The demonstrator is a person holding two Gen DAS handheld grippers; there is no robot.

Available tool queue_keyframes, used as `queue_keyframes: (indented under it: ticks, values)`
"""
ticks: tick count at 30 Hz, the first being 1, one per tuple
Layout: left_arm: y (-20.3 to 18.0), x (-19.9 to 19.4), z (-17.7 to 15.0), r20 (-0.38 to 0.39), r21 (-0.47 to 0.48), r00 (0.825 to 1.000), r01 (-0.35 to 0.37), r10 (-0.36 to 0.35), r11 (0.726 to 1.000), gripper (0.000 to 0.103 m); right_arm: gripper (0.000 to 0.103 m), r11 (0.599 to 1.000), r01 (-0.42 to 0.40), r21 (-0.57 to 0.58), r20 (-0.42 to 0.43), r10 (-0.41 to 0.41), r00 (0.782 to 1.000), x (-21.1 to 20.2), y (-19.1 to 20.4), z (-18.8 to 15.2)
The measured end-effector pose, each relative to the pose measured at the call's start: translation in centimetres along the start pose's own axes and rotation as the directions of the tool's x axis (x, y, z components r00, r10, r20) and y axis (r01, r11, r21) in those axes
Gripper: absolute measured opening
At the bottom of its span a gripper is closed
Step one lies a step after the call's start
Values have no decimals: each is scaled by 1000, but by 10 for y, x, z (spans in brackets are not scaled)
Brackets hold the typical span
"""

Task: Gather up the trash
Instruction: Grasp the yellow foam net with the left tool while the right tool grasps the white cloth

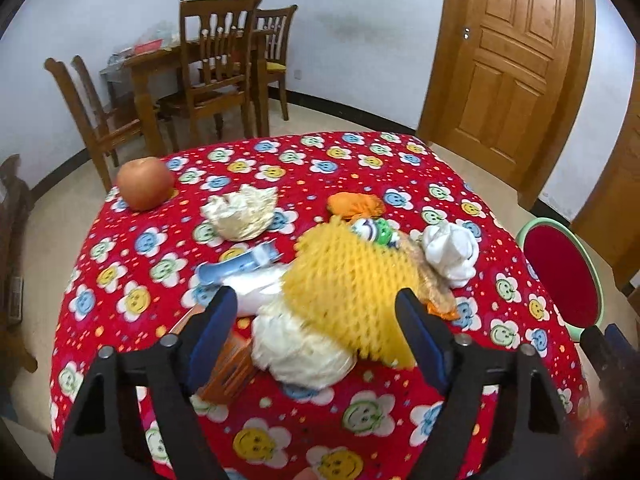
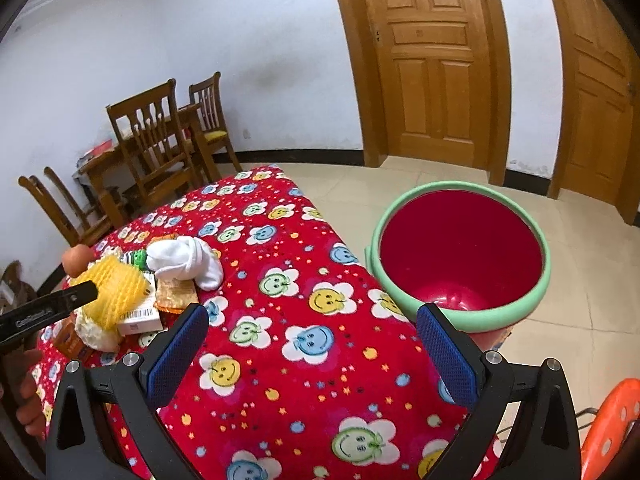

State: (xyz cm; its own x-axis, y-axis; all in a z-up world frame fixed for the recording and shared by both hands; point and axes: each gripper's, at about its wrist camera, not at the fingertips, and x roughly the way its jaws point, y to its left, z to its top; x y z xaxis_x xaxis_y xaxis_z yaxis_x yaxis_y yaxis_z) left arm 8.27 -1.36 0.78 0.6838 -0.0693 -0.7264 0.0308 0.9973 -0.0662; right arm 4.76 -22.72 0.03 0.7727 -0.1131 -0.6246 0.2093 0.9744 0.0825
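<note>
Room: white-walled interior with wooden doors, tiled floor and dining furniture.

The walls (image 2: 248,40) are plain white with a dark baseboard (image 2: 296,157) at floor level. The floor (image 2: 592,264) is laid with pale beige tiles. Two panelled wooden doors stand on the far side: one door (image 2: 434,64) at centre, a second door (image 2: 600,92) to its right. At far left, a wooden dining table (image 1: 160,60) stands against the wall, surrounded by wooden slat-back chairs (image 1: 218,64). One far chair carries a yellow seat cushion (image 1: 276,66). Lighting is even and diffuse. An orange plastic stool (image 2: 612,428) stands at near right.
</note>
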Motion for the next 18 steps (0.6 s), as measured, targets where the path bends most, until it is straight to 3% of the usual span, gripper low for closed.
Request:
queue_keyframes:
  ticks: [4, 12, 18]
  values:
    - [-4, 11, 7, -27, 13, 999, 40, -39, 999, 66, 103, 1000, -13, -18, -17, 13, 1000, 8, 5, 7]
    - [-2, 20, 7, -77, -20, 986, 149, -150, 989, 24, 103, 997, -42, -62, -47, 39, 998, 25, 20, 21]
    - [0, 12, 6, -60, -43, 979, 191, -193, 981, 11, 103, 993, -74, -90, -72, 68, 995, 37, 33, 30]
